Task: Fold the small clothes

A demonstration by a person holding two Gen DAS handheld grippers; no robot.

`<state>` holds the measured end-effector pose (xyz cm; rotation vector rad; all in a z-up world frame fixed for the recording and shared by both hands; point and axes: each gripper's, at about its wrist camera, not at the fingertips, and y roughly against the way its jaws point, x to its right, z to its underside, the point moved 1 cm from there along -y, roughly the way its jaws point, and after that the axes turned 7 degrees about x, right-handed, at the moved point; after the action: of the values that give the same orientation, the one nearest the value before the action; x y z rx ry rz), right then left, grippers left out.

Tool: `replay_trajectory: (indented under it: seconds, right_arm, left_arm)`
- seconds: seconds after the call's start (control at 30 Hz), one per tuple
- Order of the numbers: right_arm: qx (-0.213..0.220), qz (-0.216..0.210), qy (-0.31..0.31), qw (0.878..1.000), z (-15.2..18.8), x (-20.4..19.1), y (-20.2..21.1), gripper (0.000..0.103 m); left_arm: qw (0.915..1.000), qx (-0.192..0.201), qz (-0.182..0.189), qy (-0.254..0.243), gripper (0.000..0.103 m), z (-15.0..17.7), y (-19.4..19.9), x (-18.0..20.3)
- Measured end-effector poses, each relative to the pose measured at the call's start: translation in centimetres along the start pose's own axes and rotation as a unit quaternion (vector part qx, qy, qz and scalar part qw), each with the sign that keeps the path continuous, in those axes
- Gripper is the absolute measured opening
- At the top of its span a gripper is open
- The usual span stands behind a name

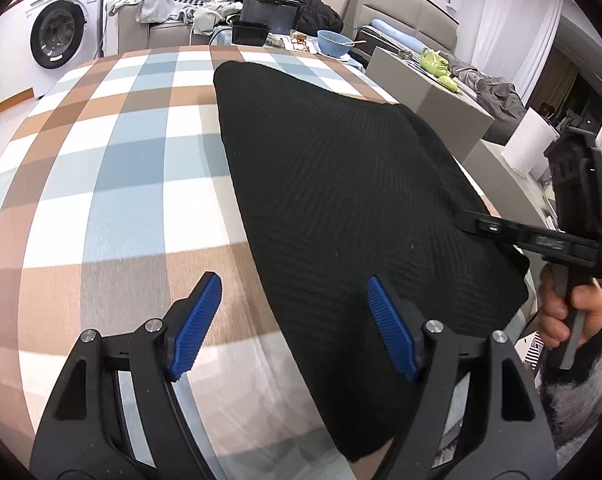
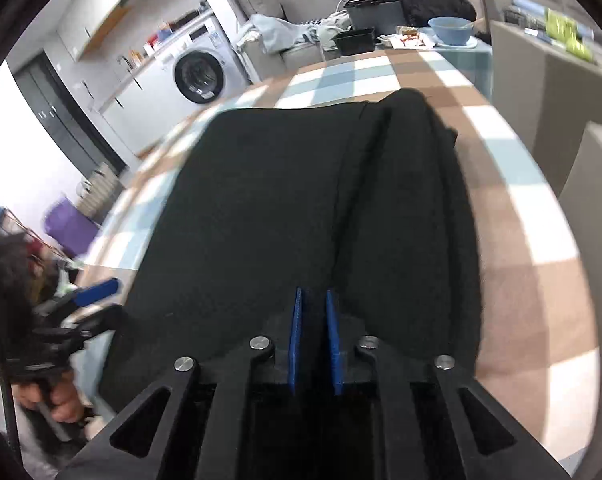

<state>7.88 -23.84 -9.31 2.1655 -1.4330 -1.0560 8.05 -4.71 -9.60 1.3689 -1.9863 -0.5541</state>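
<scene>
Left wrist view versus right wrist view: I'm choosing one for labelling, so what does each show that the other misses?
Only the left wrist view shows the left gripper from behind, jaws wide open with nothing between them, and a white paper roll.

Only the right wrist view shows the right gripper nearly shut over the black garment, plus a purple object.

Both show the garment on the checked cloth, the washing machine and the blue bowl.

Home: washing machine (image 1: 59,36), sofa (image 1: 173,12)
</scene>
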Motion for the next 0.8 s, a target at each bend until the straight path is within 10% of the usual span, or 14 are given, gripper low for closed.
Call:
replay_trajectory:
  seconds: [0.2,0.43,0.5,0.6,0.8]
  right_arm:
    - [0.000,-0.081,-0.004,0.997,3.4,-0.8,4.2,0.027]
    - [0.003,-0.025,0.065,0.998,4.9,-2.5,5.0,0.006]
    - [0.023,-0.017,0.075,0.997,4.5,-2.7,6.3,0.013]
    - [0.052,0.035,0.080,0.995,3.9,-1.7,7.8,0.061]
    - [0.016,0.043,0.020,0.999,4.4,1.0,5.7,0.063]
  left_arm:
    - [0.9999,0.003,-0.009,-0.013,0.073,1.0,0.6,0.7]
    - [0.9999,-0.001,-0.003,-0.014,0.073,1.6,0.8,1.5]
    - [0.9999,-0.004,-0.002,-0.014,0.073,1.9,0.8,1.7]
    - [0.9999,-0.005,0.002,-0.013,0.073,2.3,0.9,2.0]
    - [0.9995,-0.014,0.018,-0.023,0.073,2.9,0.9,2.9]
